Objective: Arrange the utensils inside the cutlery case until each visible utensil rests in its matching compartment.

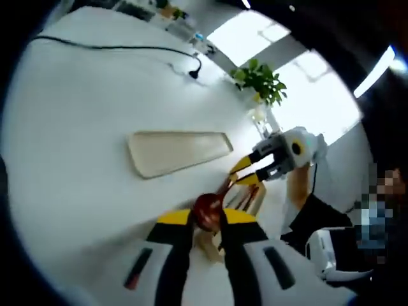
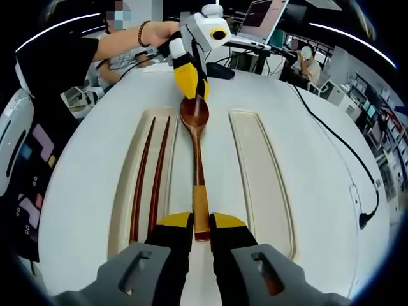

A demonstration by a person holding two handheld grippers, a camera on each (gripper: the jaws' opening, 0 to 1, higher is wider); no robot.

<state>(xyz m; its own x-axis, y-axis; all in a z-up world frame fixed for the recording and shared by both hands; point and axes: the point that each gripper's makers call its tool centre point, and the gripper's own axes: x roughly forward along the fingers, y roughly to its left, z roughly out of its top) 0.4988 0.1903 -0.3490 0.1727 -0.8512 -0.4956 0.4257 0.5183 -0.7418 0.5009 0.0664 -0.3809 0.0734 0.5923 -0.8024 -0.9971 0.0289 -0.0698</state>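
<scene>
Spoon (image 2: 196, 167) lies lengthwise between the two grippers, its long axis running straight away from the right gripper (image 2: 201, 231), bowl pointing at the left gripper (image 2: 193, 94). Right gripper is closed on the handle end; left gripper appears closed around the bowl. It hangs over the gap between the chopsticks (image 2: 148, 182) tray and the long tray (image 2: 245, 134) on the white surface (image 2: 319, 191).

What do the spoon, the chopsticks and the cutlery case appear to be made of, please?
Spoon: probably wood, lacquered; glossy reddish-brown bowl, paler tan band on the handle.
Chopsticks: likely lacquered wood; same dark red sheen.
Cutlery case: cream, matte and smooth, perhaps plastic or ceramic; the look leaves it open.
</scene>
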